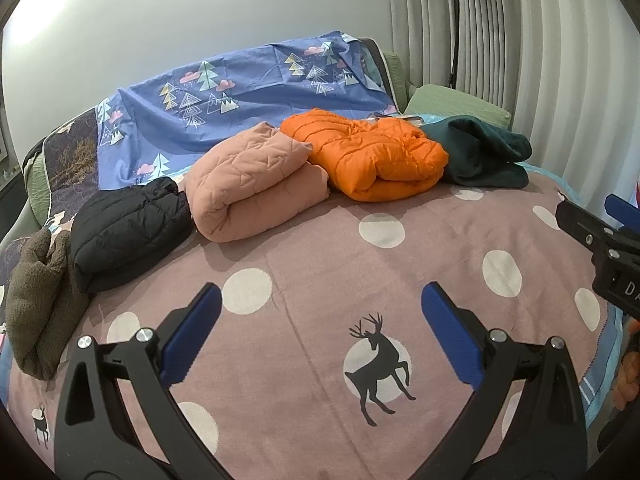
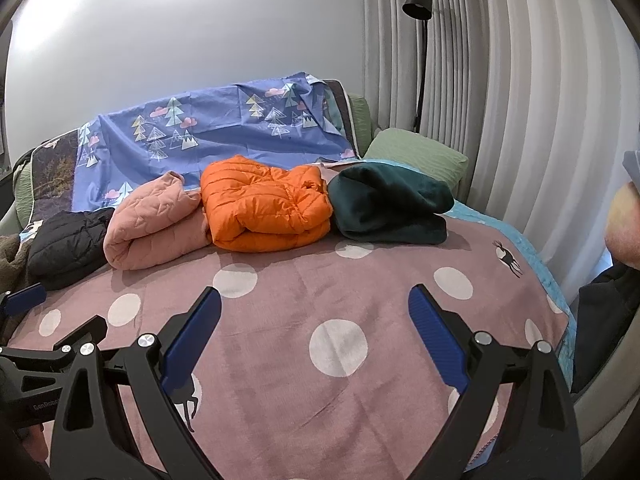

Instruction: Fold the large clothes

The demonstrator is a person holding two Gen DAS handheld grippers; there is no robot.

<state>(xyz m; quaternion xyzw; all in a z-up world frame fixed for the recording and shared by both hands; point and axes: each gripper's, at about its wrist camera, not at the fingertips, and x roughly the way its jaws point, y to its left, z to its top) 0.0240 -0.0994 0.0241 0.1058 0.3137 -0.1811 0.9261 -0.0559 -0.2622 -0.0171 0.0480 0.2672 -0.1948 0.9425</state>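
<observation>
Both grippers hover empty over the bare near part of the bed, the left gripper and right gripper each with jaws wide apart. The clothes sit folded in a row along the far side, likely stacked clear of the working area: brown fleece, black puffer jacket, pink quilted jacket, orange puffer jacket, dark green fleece. The brown fleece is cut off at the left edge; no unfolded garment shows.
</observation>
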